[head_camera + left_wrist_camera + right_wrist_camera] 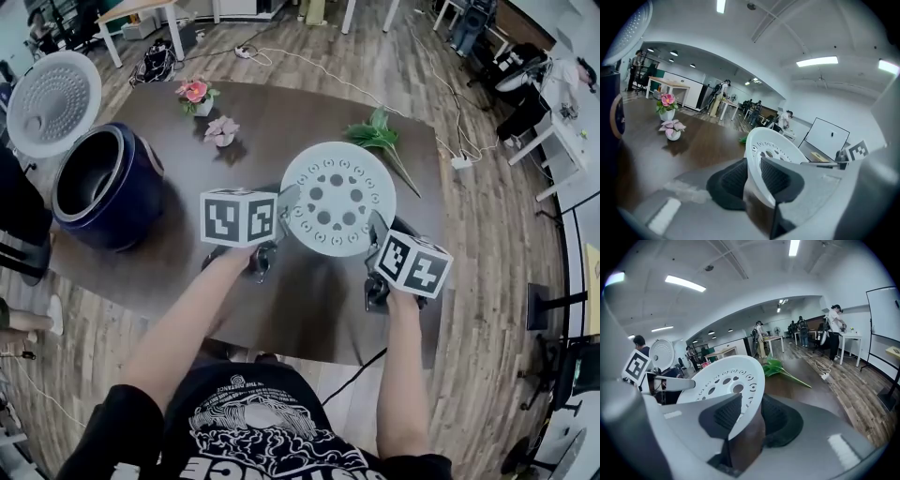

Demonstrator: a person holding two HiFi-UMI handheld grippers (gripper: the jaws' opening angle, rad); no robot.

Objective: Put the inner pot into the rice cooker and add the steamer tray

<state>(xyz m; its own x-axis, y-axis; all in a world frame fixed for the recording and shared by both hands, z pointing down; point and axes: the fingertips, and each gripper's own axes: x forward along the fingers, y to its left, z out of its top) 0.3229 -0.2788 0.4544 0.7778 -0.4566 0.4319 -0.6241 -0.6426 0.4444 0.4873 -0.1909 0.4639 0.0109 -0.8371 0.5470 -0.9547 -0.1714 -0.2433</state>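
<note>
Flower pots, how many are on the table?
2. The bright pink flower pot stands near the far edge of the table. The pale pink flower pot stands just nearer, to its right. The lifted steamer tray might hide another.

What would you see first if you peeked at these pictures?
The big white steamer tray full of holes, right in the middle: the left gripper and the right gripper pinch its rim on opposite sides, holding it above the dark table. Next comes the dark blue rice cooker at the table's left end, its white lid standing open.
</note>
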